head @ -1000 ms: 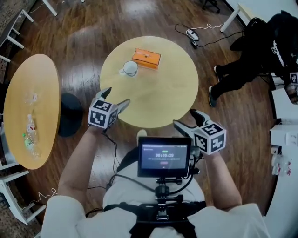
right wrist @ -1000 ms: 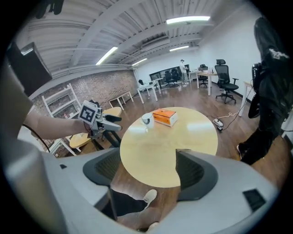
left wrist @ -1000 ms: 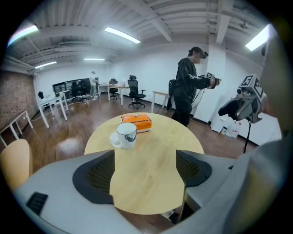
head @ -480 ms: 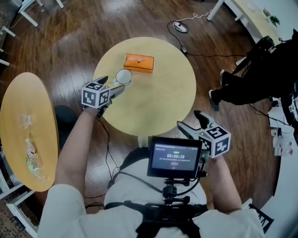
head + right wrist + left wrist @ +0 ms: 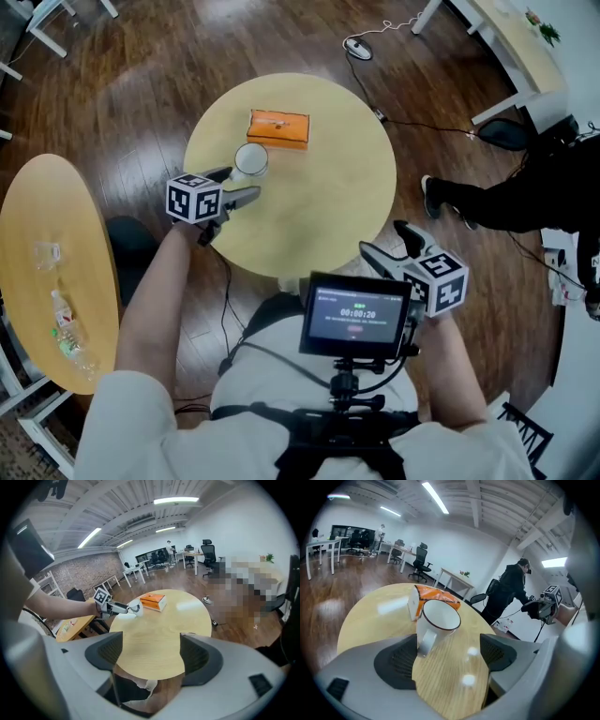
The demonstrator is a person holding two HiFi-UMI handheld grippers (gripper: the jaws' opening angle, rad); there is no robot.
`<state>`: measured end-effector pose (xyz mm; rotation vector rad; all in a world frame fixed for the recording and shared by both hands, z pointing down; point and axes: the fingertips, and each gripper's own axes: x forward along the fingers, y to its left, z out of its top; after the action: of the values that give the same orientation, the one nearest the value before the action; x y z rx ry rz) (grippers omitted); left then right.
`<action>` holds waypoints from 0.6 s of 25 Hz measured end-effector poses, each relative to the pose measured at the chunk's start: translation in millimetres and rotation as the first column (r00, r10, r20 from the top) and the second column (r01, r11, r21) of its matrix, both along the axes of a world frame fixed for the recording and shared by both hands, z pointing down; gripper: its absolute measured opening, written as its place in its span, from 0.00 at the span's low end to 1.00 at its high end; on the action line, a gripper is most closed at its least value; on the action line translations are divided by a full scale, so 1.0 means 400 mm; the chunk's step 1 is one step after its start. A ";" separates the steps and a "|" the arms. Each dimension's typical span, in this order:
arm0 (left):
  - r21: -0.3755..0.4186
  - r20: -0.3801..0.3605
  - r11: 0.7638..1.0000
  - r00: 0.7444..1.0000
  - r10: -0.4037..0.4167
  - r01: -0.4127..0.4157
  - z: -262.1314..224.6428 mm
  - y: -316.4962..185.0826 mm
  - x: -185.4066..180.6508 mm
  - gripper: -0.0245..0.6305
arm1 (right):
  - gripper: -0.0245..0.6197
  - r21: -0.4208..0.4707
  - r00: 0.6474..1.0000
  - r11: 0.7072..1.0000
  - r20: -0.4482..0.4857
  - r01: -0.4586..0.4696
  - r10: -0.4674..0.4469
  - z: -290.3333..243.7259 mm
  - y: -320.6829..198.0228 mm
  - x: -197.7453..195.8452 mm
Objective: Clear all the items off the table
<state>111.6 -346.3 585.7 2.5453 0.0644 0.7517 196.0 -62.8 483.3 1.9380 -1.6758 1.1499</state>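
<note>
On the round wooden table point(image 5: 319, 206) stand a white mug point(image 5: 249, 160) and, just behind it, an orange box point(image 5: 278, 128). My left gripper point(image 5: 239, 184) reaches over the table's left side with its jaws open right at the mug. In the left gripper view the mug point(image 5: 438, 620) stands just ahead of the open jaws, its handle close to the left pad point(image 5: 401, 663), and the orange box point(image 5: 436, 597) shows behind it. My right gripper point(image 5: 386, 240) hovers at the table's near edge, open and empty. The right gripper view shows mug point(image 5: 135, 607) and box point(image 5: 153, 601) far off.
A second, oval table point(image 5: 47, 281) at the left carries plastic bottles and small items. A person in black point(image 5: 506, 197) bends over at the right. Cables and a small device point(image 5: 358, 47) lie on the wooden floor beyond the table. A small monitor point(image 5: 354, 317) hangs at my chest.
My left gripper has moved forward from the table's near left edge up to the mug, jaws still open. The right gripper has hardly moved.
</note>
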 end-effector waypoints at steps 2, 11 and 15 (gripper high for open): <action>-0.037 -0.019 0.999 1.000 0.011 -0.012 -0.008 0.049 -0.001 0.68 | 0.64 0.000 1.000 1.000 0.001 0.009 -0.009 0.001 -0.004 0.002; -0.139 -0.010 0.919 0.927 -0.374 0.369 -0.054 -0.090 -0.031 0.58 | 0.64 0.008 0.999 0.999 0.010 0.032 -0.032 0.009 -0.012 0.004; -0.034 0.121 0.923 0.918 -0.377 0.383 -0.035 -0.139 0.019 0.56 | 0.64 0.014 1.000 1.000 0.015 0.026 -0.027 0.013 -0.009 0.001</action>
<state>119.3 -401.9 571.6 2.3510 -0.4300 0.7203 196.2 -66.3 488.3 1.9144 -1.7165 1.1484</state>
